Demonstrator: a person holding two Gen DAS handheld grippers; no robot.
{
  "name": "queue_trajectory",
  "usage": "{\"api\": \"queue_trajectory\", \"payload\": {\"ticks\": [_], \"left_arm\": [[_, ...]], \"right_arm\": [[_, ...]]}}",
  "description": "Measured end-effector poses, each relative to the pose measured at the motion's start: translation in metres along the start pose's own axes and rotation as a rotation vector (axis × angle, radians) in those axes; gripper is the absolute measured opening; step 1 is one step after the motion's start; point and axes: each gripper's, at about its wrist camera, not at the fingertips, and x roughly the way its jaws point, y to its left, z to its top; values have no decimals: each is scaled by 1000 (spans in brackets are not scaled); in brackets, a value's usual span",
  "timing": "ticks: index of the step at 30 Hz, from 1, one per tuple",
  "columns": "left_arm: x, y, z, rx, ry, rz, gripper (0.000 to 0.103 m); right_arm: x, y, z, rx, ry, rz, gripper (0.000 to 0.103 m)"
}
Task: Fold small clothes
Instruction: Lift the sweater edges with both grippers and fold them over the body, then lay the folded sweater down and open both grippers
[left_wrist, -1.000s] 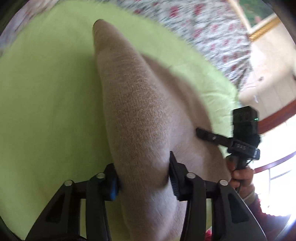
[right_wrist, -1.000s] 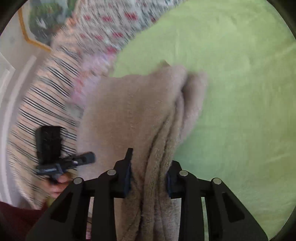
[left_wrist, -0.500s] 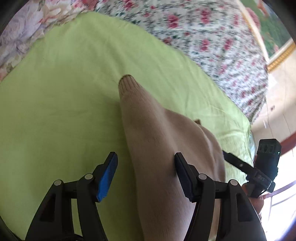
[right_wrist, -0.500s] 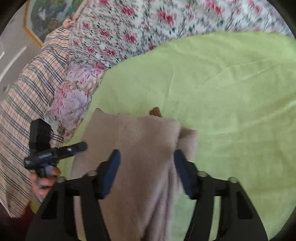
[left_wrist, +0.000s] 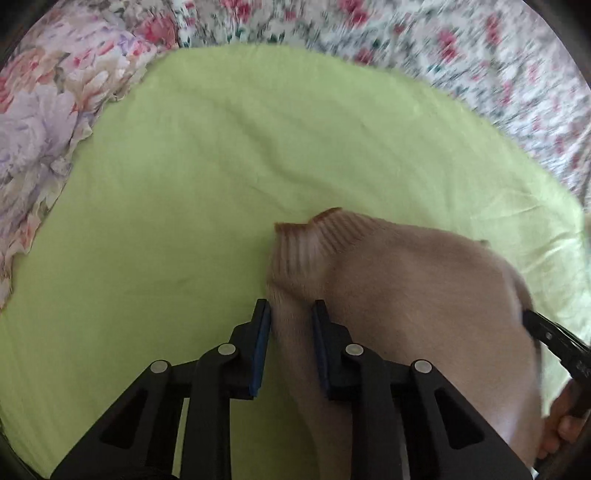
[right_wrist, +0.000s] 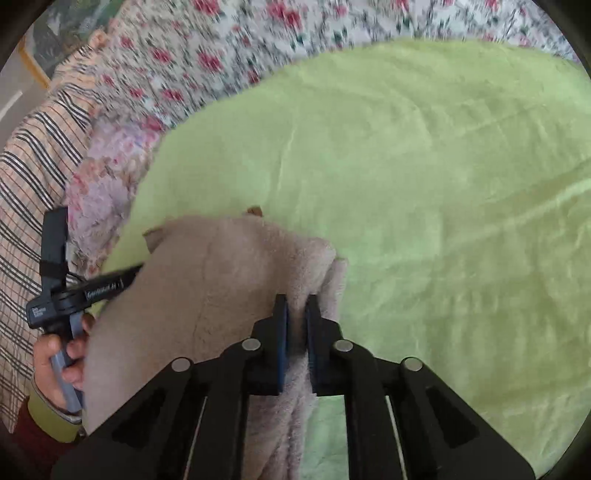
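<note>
A small beige knitted garment (left_wrist: 399, 295) lies on a lime-green sheet (left_wrist: 221, 177); its ribbed cuff (left_wrist: 310, 240) points away from me. My left gripper (left_wrist: 290, 314) is shut on the garment's left edge, just behind the cuff. In the right wrist view the same garment (right_wrist: 221, 280) lies bunched, and my right gripper (right_wrist: 297, 306) is shut on its right folded edge. The other gripper shows at the left of that view (right_wrist: 70, 291), held by a hand.
The green sheet (right_wrist: 443, 184) lies over a floral bedspread (left_wrist: 443, 48) at the back. A pale floral pillow (left_wrist: 40, 122) sits at the left. A checked blanket (right_wrist: 33, 166) lies at the far left of the right wrist view.
Both grippers opened half a second ago and have now closed again on the garment, nearer its far end. The garment has dropped lower onto the sheet.
</note>
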Motion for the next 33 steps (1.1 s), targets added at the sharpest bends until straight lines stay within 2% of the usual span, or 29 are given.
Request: {"api": "queue_trajectory", "payload": {"ticks": [2, 3, 9, 11, 13, 16, 19, 21, 22, 23, 24, 25, 26, 28, 30, 33], "left_arm": [[-29, 5, -15, -2, -34, -45, 24], [-41, 7, -23, -4, -49, -64, 24], [-116, -4, -108, 60, -134, -167, 28], [-132, -10, -139, 80, -144, -194, 33], [-146, -14, -173, 93, -147, -211, 43], [-150, -22, -213, 108, -138, -223, 55], [-143, -37, -239, 162, -123, -203, 56], [-134, -46, -244, 177, -129, -174, 56], [-126, -46, -242, 175, -128, -154, 55], [-121, -48, -240, 174, -131, -131, 54], [-117, -50, -238, 179, -144, -100, 47], [-111, -52, -237, 182, -148, -59, 31], [-104, -52, -235, 176, -123, -32, 22], [-103, -46, -233, 119, -114, -30, 16], [-111, -42, -235, 75, -130, -33, 13], [-108, -49, -238, 61, -88, -28, 11]], "right_arm": [[-25, 4, -8, 9, -25, 55, 36], [-35, 3, -12, 5, -35, 61, 38], [-88, 12, -72, 7, -55, 129, 39], [-94, 15, -92, 14, -49, 139, 39], [-97, 17, -114, 20, -34, 147, 39], [-96, 19, -138, 24, -10, 137, 39], [-87, 18, -150, 31, 11, 134, 39], [-83, 20, -149, 23, 2, 132, 39], [-82, 21, -149, 21, 0, 131, 39], [-79, 23, -148, 21, 1, 138, 33], [-78, 25, -147, 18, 6, 142, 22], [-78, 26, -146, 17, 11, 138, 6], [-82, 27, -143, 16, 4, 138, 6], [-111, 33, -137, -8, -86, 184, 6], [-123, 35, -133, -58, -96, 115, 6], [-98, 24, -142, -97, -9, -35, 5]]}}
